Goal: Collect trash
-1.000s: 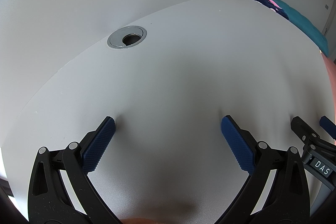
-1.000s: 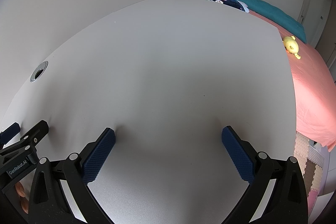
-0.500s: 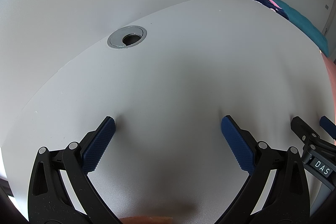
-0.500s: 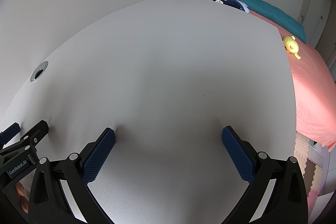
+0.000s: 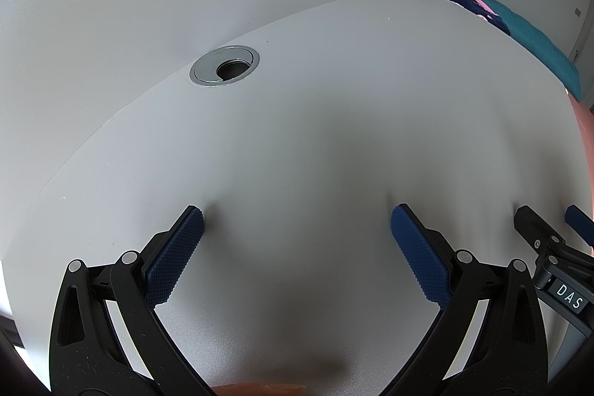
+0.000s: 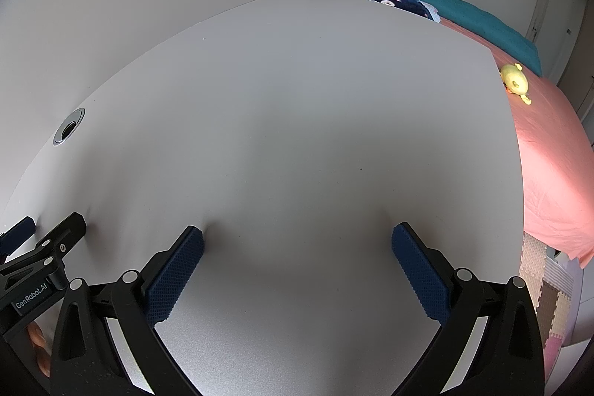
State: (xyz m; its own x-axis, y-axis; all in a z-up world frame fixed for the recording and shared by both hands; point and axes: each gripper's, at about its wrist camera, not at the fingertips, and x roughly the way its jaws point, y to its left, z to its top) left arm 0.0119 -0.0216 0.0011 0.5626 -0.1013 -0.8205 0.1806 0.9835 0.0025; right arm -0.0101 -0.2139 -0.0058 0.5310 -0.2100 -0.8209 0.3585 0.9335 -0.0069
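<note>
Nothing has moved: your left gripper [image 5: 297, 223] and right gripper [image 6: 297, 244] rest wide open, empty, on the bare worktop [image 6: 297, 121]; scan beyond its edges for trash.

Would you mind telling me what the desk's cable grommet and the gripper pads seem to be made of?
Cable grommet: probably brushed or polished metal, given its silvery reflective ring. Pads of the left hand-held gripper: likely rubber or soft plastic, matte blue with a fine knurled texture.

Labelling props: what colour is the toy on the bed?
Yellow toy; shows only in the right wrist view.
</note>
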